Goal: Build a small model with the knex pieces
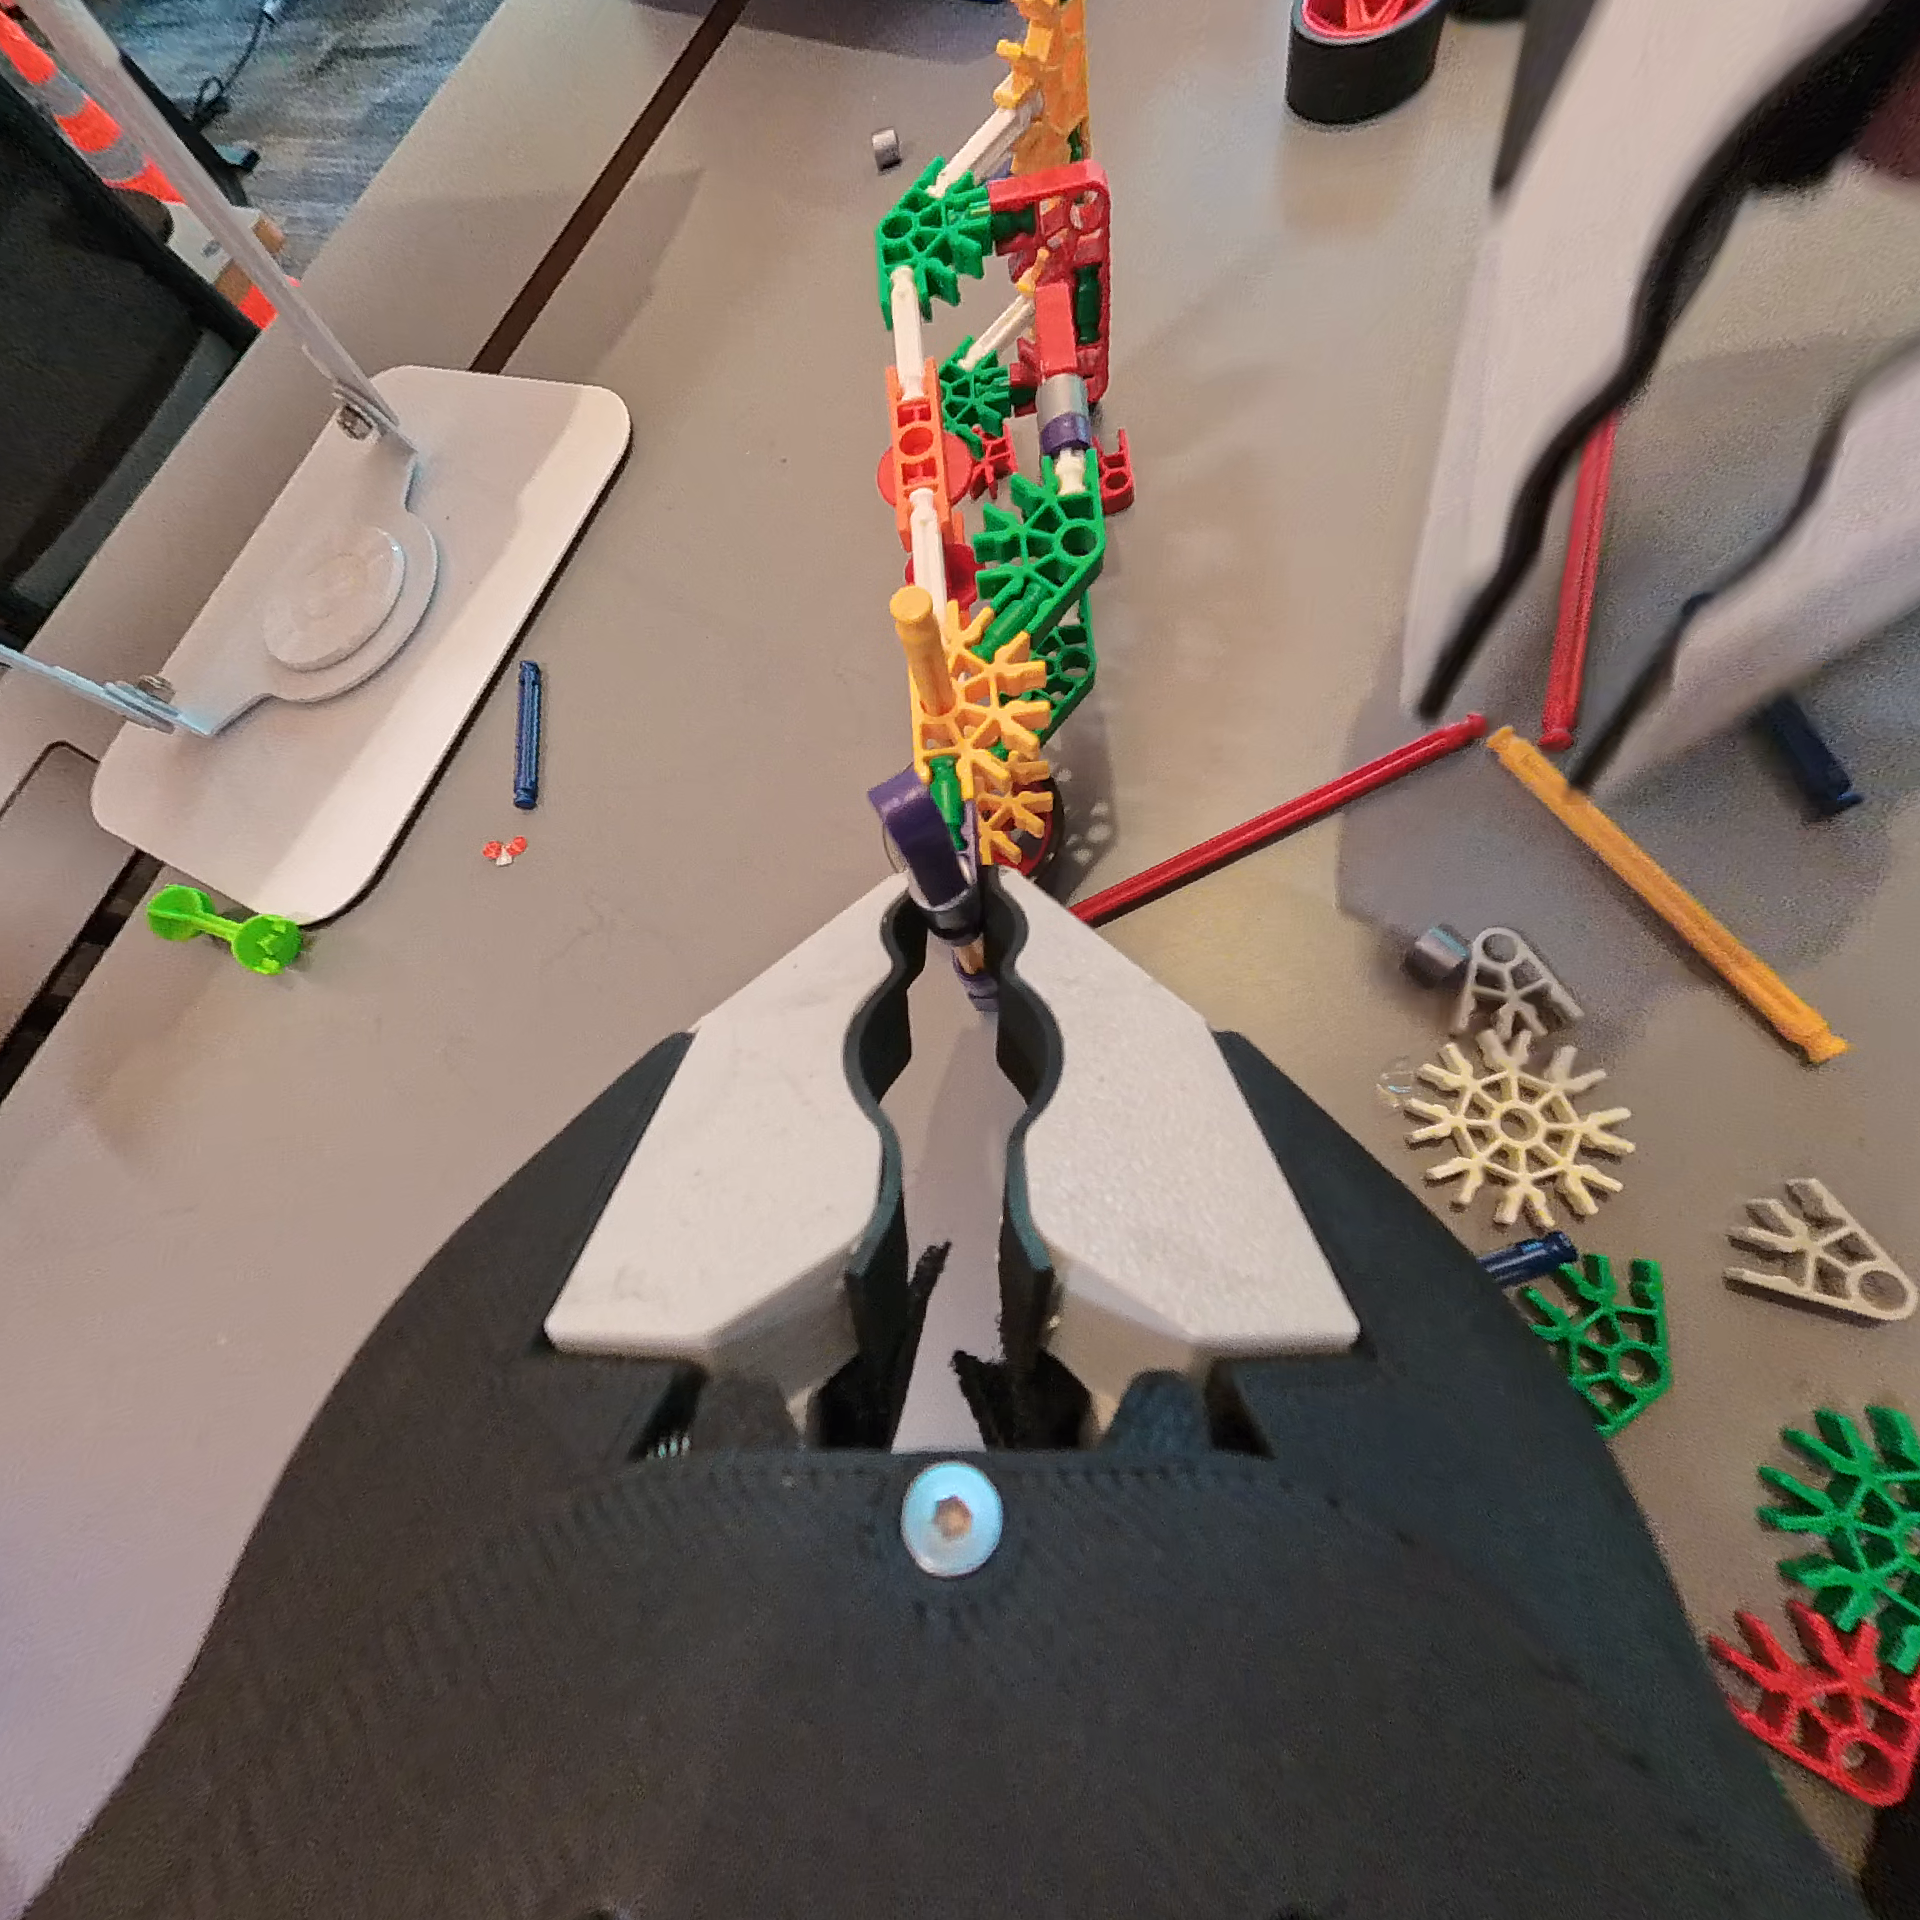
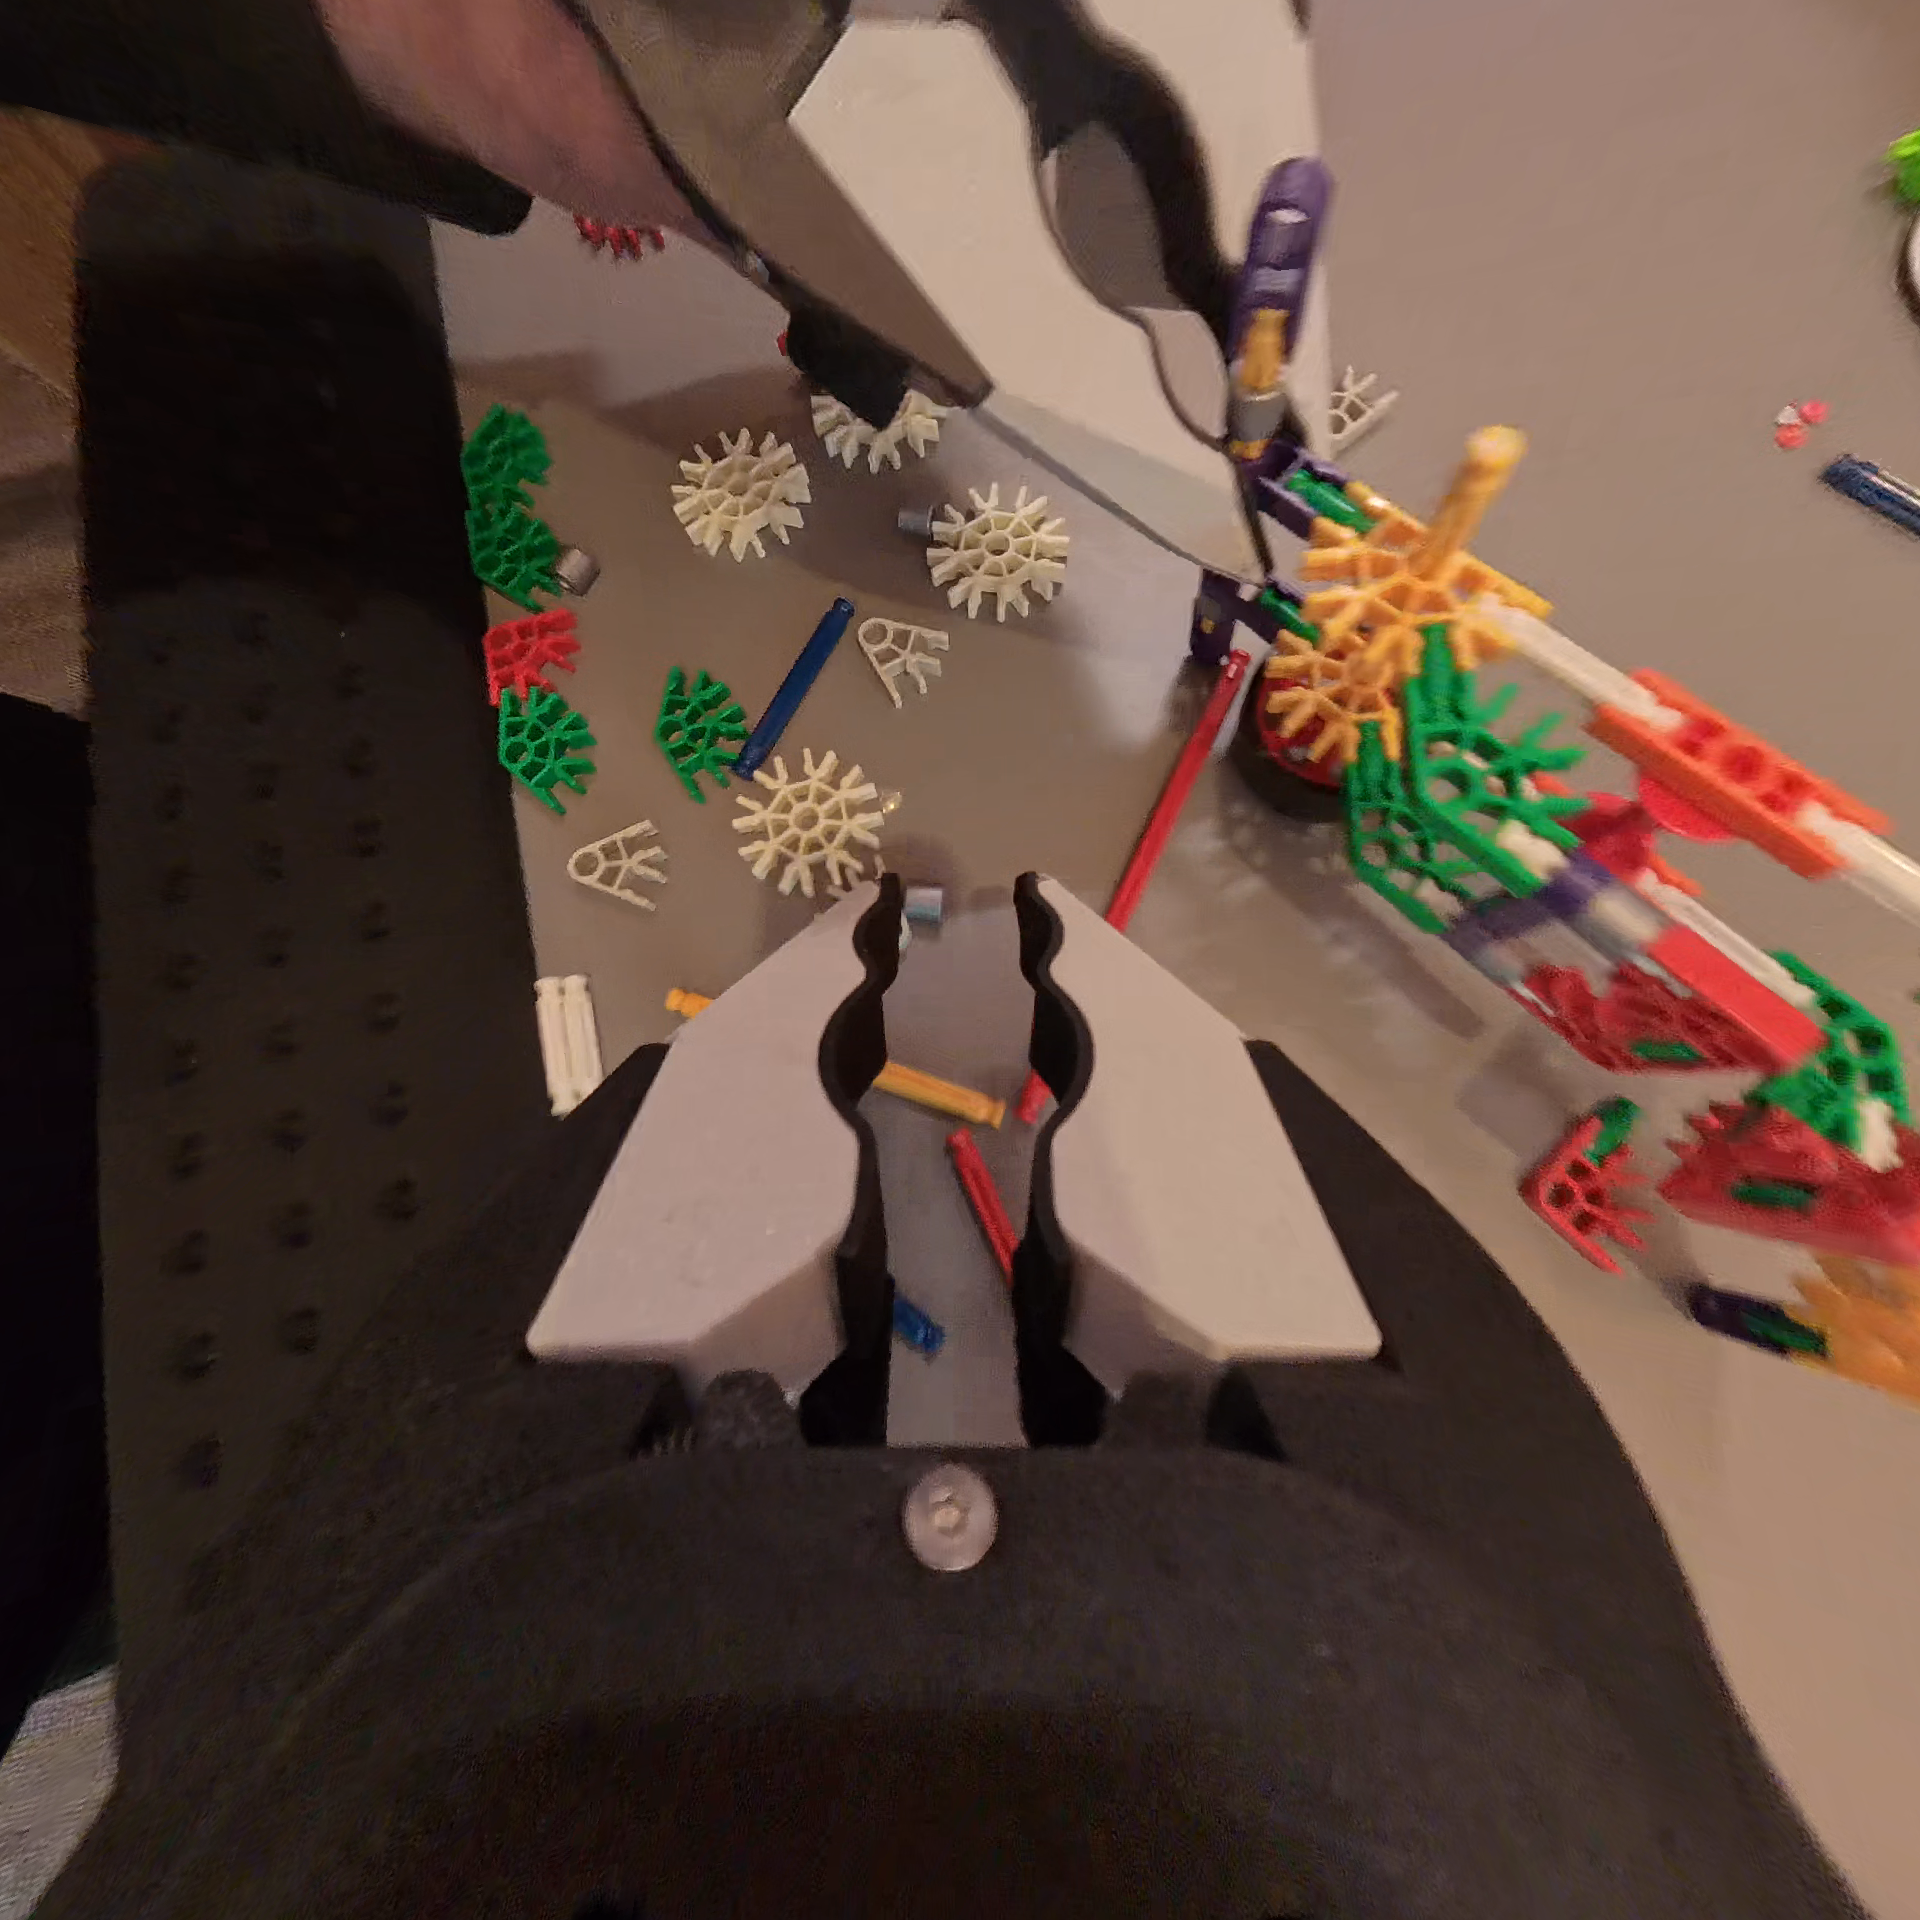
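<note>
Left gripper (image 1: 951, 935): pinched the purple end piece (image 1: 935, 852) of the colourful rod-and-connector model (image 1: 997, 436), mid-table (image 1: 675, 520)
Right gripper (image 2: 951, 914): spread, empty, above loose rods
Nearby: white snowflake connector (image 2: 808, 823), long red rod (image 2: 1174, 790)

The left gripper (image 1: 953, 914) grips the near end of a long model (image 1: 997, 499) built of plastic rods and connectors, its tips closed on a purple piece (image 1: 928, 831) there. Beyond the purple piece, yellow, green, orange and red connectors run away across the grey table (image 1: 727, 727). Left of the model lie a blue rod (image 1: 528, 734), a lime-green piece (image 1: 223, 928) and a white stand base (image 1: 343, 634). Right of the model, the right gripper (image 1: 1496, 743) hangs blurred above red rods (image 1: 1278, 821) and a yellow rod (image 1: 1662, 894), its fingers seemingly parted. A cream snowflake connector (image 1: 1514, 1125) lies right of the model's near end.
</note>
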### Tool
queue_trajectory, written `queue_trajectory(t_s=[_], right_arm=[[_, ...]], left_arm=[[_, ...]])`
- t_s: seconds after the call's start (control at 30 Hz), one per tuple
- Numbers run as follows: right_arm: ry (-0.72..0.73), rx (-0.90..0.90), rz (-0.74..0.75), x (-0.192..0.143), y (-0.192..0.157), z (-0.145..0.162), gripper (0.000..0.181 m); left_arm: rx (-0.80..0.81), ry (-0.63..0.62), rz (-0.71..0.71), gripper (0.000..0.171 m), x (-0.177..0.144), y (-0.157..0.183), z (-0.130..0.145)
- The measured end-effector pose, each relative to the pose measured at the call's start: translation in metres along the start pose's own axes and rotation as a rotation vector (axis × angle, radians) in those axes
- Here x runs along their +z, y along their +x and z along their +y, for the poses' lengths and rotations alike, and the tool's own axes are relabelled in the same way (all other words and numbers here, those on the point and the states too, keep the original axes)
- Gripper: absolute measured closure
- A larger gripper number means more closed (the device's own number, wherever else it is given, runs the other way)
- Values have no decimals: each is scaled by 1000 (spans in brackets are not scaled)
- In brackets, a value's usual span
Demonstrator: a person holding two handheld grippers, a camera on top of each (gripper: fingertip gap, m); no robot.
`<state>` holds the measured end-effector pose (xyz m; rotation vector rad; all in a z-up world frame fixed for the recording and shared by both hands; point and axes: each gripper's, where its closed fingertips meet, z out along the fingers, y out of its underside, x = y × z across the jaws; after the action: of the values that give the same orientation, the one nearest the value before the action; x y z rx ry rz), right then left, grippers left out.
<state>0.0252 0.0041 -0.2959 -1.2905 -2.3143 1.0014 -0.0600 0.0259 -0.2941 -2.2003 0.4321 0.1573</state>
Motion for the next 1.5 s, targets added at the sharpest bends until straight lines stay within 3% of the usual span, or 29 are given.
queue_trajectory(t_s=[0.2, 0.3, 0.37, 0.5, 0.7, 0.77, 0.83, 1.2, 1.33, 1.5], right_arm=[[-74, -8, 6, 38, -9, 13, 166], [-118, 9, 15, 42, -7, 23, 166], [-109, 41, -4, 42, -7, 24, 176], [-65, 192, -61, 38, -7, 26, 181], [19, 145, -14, 28, -3, 13, 180], [22, 98, 7, 31, -1, 7, 163], [-13, 46, 39, 38, 6, 8, 158], [-48, -12, 34, 57, 11, 9, 175], [-66, -129, 109, 47, 16, 4, 176], [-291, -561, 402, 36, 32, 17, 175]], left_arm=[[-38, 8, 33, 165, 1, 0, 0], [-40, 9, 32, 165, 1, 0, 1], [-38, 11, 29, 165, 1, 0, 1], [-39, 15, 31, 165, 1, 1, 0], [-43, 24, 39, 166, 1, 3, 1], [-42, 26, 42, 166, 1, 2, 1], [-42, 25, 43, 166, 2, 0, 1], [-40, 24, 54, 166, 2, -1, 4], [-42, 27, 56, 166, 2, -1, 5], [-28, 26, 57, 166, 3, -1, 6]])
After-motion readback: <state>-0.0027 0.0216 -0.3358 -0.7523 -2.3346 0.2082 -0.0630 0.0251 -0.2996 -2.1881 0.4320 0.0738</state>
